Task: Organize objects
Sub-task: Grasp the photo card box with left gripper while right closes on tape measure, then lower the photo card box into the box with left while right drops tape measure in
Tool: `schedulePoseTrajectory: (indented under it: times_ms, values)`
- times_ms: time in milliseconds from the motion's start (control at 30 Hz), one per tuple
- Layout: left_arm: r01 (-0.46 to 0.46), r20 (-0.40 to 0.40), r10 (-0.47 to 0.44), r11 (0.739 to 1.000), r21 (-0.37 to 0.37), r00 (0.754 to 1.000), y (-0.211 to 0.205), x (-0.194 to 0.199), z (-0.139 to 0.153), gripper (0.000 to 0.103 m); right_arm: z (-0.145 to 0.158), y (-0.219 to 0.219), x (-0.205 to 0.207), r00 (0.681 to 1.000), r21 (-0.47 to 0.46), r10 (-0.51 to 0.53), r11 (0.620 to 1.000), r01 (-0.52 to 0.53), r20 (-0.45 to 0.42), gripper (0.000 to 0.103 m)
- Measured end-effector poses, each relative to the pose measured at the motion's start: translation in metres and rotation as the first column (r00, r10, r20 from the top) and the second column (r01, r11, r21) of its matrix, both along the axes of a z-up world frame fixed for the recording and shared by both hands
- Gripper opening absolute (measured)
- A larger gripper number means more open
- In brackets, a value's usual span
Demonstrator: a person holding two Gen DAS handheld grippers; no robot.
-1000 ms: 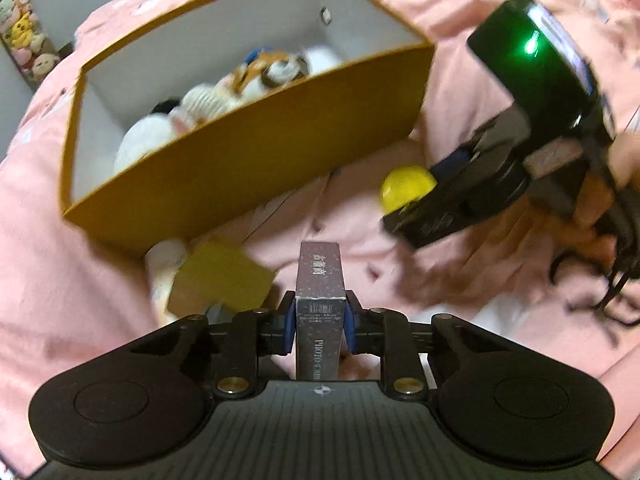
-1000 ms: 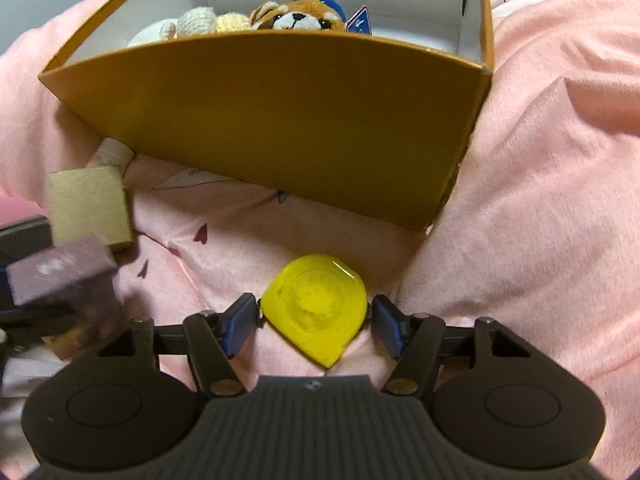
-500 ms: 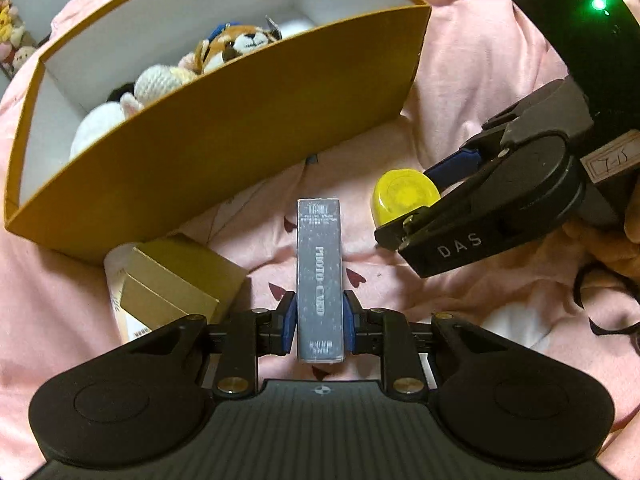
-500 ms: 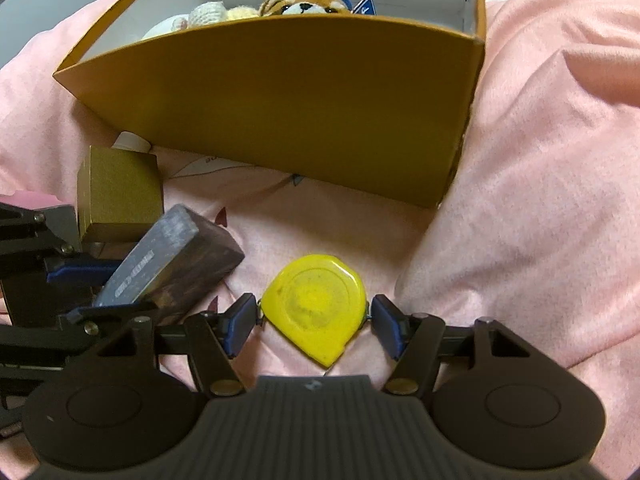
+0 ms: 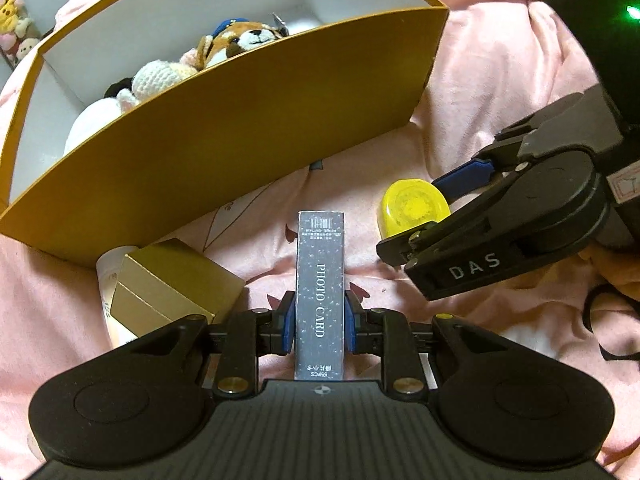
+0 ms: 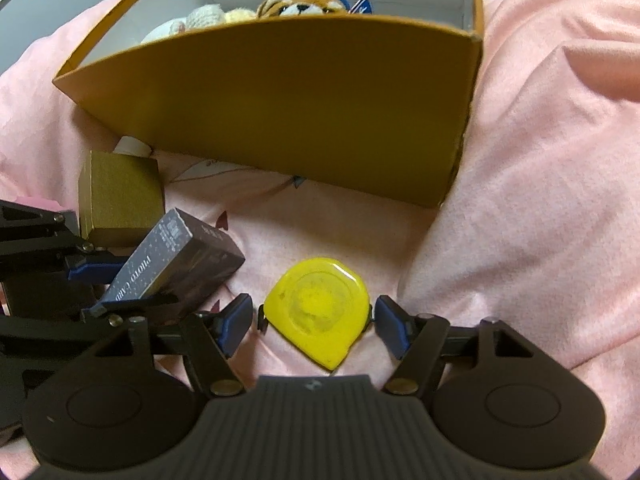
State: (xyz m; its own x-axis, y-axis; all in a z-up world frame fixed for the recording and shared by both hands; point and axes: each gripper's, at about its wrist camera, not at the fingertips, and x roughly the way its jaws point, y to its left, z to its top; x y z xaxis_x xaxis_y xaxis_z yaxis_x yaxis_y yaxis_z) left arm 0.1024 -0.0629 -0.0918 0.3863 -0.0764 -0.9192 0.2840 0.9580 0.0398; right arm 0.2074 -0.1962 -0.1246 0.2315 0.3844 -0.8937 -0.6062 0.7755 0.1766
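A grey "PHOTO CARD" box (image 5: 320, 280) stands upright between the blue pads of my left gripper (image 5: 318, 316), which is shut on it just above the pink bedding. The right wrist view shows that box (image 6: 176, 256) at the left, still gripped. A yellow tape measure (image 6: 318, 304) lies flat on the bedding between the fingers of my right gripper (image 6: 314, 320). Its jaws are opening, with a small gap at each pad. In the left wrist view the right gripper (image 5: 420, 216) straddles the tape measure (image 5: 408, 208).
A large orange cardboard box (image 5: 240, 120) with white inner walls stands behind, holding plush toys (image 5: 240, 40). A small gold box (image 5: 172, 280) lies on a white item (image 5: 108, 272) at the left. Rumpled pink bedding (image 6: 540, 200) rises at the right.
My left gripper has come down and nearer with the card box, beside the gold box. The right gripper's jaws have widened slightly around the tape measure, which has not moved.
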Motion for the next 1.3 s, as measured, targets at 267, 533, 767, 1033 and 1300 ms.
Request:
schedulePoseTrajectory:
  times_ms: [267,533,767,1033,1300]
  values:
    - [-0.020,-0.002,0.020,0.999,-0.025,1.000,0.004,-0.001,0.001,0.026,0.013,-0.016,-0.006,0.984,0.036,-0.166,0.985,0.169,-0.069,0.068]
    - [-0.046,-0.006,0.046,0.998,-0.047,0.999,0.009,0.002,0.002,0.026,-0.001,-0.013,0.003,0.949,0.063,-0.249,0.962,0.265,-0.191,0.067]
    - [-0.047,-0.002,0.047,0.998,-0.045,0.999,0.009,0.002,0.002,0.026,-0.016,-0.011,0.011,0.916,0.097,-0.301,0.937,0.335,-0.264,0.057]
    - [-0.104,0.030,0.107,0.990,-0.095,0.994,0.021,-0.001,0.018,0.026,0.005,-0.003,-0.008,0.949,0.106,-0.271,0.951,0.290,-0.164,0.056]
    - [-0.145,0.087,0.173,0.954,-0.262,0.981,0.044,-0.008,0.062,0.026,0.073,0.002,-0.034,0.984,0.176,-0.178,0.969,0.174,0.010,0.056]
